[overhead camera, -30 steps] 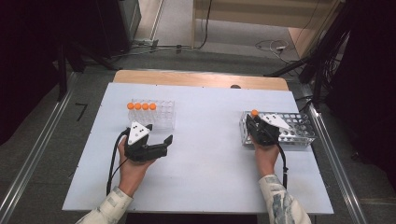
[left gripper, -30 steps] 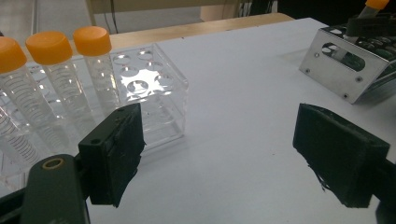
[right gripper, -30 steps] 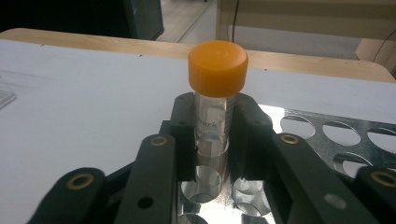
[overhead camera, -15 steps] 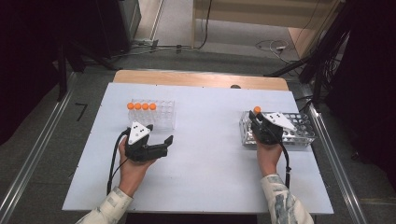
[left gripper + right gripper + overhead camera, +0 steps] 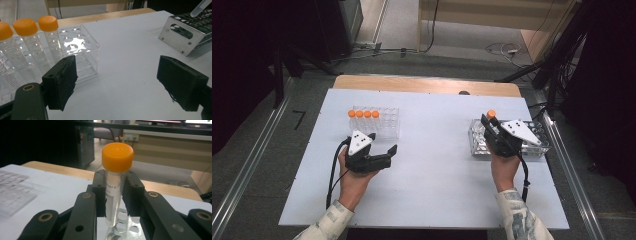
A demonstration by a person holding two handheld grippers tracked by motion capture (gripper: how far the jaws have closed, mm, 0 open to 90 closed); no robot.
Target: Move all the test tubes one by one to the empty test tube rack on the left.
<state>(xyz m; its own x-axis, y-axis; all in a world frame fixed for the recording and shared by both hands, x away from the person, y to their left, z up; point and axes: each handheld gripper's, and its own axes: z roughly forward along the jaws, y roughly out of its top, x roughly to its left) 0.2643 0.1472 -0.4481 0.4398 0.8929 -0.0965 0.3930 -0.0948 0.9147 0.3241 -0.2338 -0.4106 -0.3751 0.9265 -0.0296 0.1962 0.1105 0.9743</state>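
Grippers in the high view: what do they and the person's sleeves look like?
Both the left gripper and the right gripper are black, each topped by a grey three-cornered plate with small dark dots. A black cable trails from the left one. The sleeves are pale with a faint pattern.

Jaws clamp an upright orange-capped tube [image 5: 115, 187] above a metal rack [image 5: 125, 230]

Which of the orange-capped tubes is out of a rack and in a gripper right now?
The tube clamped in the right gripper, held upright above the metal rack. The other four orange-capped tubes stand in a row in the clear rack.
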